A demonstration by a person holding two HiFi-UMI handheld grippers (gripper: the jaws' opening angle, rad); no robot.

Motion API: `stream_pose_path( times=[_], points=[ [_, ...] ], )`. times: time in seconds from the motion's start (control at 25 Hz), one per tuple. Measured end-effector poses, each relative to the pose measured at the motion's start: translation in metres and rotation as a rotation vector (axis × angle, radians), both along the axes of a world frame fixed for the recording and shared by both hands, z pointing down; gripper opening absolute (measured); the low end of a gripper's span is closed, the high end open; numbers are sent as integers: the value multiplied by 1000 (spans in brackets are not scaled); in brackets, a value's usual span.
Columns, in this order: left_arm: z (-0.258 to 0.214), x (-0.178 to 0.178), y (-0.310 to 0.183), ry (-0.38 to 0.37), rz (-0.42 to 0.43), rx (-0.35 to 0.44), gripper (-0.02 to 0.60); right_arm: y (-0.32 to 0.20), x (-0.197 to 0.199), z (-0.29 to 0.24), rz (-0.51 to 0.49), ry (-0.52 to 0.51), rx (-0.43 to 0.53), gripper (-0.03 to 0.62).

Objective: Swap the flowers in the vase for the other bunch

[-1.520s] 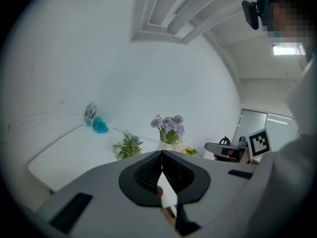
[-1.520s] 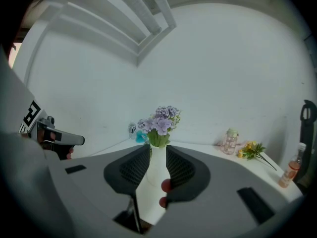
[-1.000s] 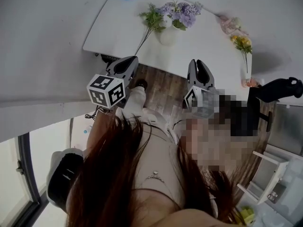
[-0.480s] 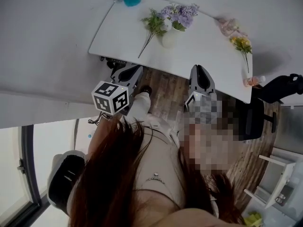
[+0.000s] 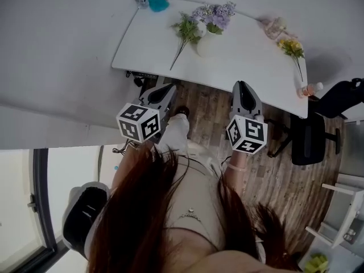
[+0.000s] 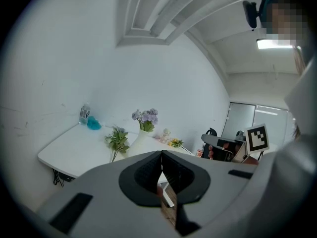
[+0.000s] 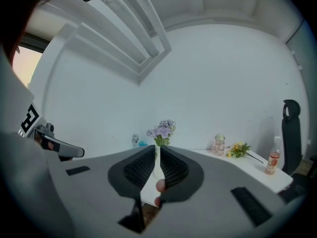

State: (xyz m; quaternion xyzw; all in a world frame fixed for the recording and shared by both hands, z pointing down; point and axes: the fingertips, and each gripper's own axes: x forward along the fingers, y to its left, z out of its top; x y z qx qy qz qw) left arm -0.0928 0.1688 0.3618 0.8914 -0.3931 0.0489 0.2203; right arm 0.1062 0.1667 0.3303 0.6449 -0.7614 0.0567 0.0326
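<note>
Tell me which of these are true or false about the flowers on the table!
1. Purple flowers stand in the white vase. True.
2. A green bunch lies on the table beside the vase. True.
3. The yellow flowers are in the vase. False: they lie on the table near its right end.
4. The left gripper holds a flower. False: its jaws are shut with nothing between them, short of the table.
</note>
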Motion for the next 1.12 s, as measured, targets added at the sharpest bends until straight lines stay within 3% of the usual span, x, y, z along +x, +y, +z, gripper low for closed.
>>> stream_pose_path(
  times=[0.52, 1.12],
  points=[
    [3, 19, 19, -56, 86, 8, 5, 29, 8, -2, 36, 3, 37, 43],
    [8, 31, 21, -97, 78, 16, 5, 42, 19, -2, 14, 53, 84, 41]
  ],
)
